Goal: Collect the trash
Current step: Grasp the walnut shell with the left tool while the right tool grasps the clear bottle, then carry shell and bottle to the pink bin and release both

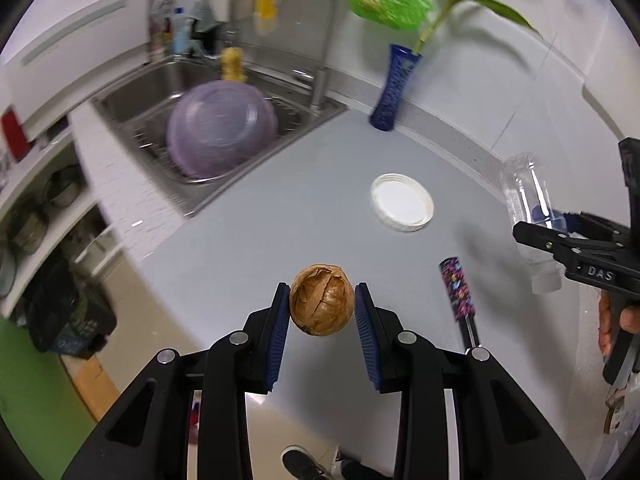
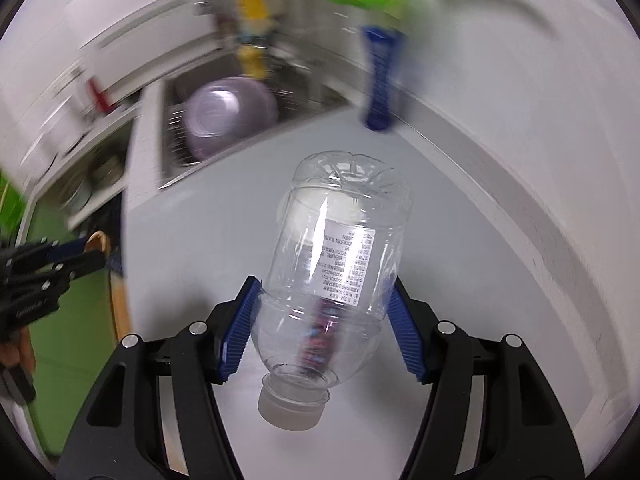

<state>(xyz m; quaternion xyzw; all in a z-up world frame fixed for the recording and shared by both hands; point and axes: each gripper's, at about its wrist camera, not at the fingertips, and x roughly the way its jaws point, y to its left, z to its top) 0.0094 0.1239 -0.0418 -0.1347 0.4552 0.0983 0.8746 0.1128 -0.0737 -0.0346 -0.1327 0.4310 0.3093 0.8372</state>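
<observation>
I see the grey countertop (image 1: pixel 320 184) running back to a steel sink (image 1: pixel 120 100) holding a purple basin (image 1: pixel 222 132), with a blue vase (image 1: pixel 394 88) near the wall. My right gripper (image 2: pixel 324 324) has its blue pads pressed on either side of a clear plastic bottle (image 2: pixel 336 264), cap end toward the camera, lifted off the counter. My left gripper (image 1: pixel 322 312) is narrowed onto a brown onion (image 1: pixel 322 300), clamped between both pads. On the counter beyond lie a white lid (image 1: pixel 402 202) and a patterned tube (image 1: pixel 458 296).
</observation>
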